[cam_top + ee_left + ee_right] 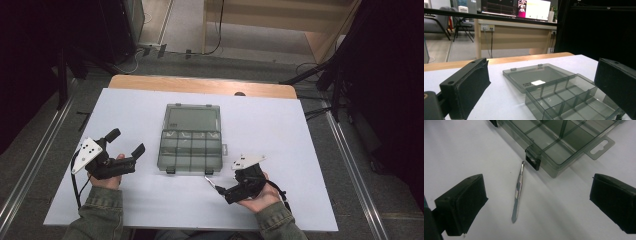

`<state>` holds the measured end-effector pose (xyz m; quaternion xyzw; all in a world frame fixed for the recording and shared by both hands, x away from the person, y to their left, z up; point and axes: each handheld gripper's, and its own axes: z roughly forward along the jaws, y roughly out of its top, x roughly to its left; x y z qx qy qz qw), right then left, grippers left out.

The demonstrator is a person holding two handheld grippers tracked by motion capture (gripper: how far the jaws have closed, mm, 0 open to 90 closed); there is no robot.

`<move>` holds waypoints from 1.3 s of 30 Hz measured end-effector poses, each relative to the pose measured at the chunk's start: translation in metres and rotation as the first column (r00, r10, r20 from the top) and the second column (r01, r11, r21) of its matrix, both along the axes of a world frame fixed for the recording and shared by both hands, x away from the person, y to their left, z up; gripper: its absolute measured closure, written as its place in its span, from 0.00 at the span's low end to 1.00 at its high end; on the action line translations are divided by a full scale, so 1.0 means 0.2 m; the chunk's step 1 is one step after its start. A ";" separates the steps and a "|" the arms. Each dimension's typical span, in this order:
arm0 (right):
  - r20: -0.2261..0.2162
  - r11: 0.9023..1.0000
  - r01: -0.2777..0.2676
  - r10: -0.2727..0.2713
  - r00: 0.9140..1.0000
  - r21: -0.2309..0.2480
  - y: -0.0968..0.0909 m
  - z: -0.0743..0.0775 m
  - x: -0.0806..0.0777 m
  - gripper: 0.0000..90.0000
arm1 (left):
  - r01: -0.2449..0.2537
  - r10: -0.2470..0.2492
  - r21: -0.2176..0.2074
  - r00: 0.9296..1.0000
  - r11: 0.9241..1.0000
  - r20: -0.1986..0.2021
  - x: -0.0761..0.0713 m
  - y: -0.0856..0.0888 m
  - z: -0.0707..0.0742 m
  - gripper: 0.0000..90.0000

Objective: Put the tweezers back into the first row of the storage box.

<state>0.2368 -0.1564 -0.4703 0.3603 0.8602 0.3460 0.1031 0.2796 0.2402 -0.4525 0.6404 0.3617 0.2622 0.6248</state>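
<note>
Approach step. Right gripper (537,202) hovered jaws apart over the metal tweezers (517,192), which lay on the white table (461,150) beside the open organizer box (560,142). Left gripper (127,142) waited, jaws apart. Next: lower, close squarely.

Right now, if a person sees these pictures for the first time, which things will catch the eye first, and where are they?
First comes the smoky transparent compartment box, lying open in the middle of the white table with its lid folded flat behind it. Next is the slim metal handle tool, flat on the table just in front of the box's front latch, between the wide-open jaws of the right gripper. The left gripper, also open, waits at the box's left.
</note>
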 end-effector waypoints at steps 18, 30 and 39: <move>-0.114 0.990 -0.046 0.031 0.993 -0.133 0.14 -0.02 0.04 0.11 | 0.006 -0.006 -0.007 1.000 1.000 -0.002 0.00 -0.01 0.00 0.00; -0.194 0.970 -0.076 0.031 0.980 -0.232 0.23 -0.03 0.07 0.23 | 0.003 -0.003 0.003 1.000 1.000 -0.003 0.00 -0.01 0.00 0.00; -0.243 0.961 -0.087 0.021 0.970 -0.262 0.29 -0.03 0.10 0.54 | 0.003 -0.003 0.000 1.000 1.000 -0.005 0.01 -0.01 0.00 0.00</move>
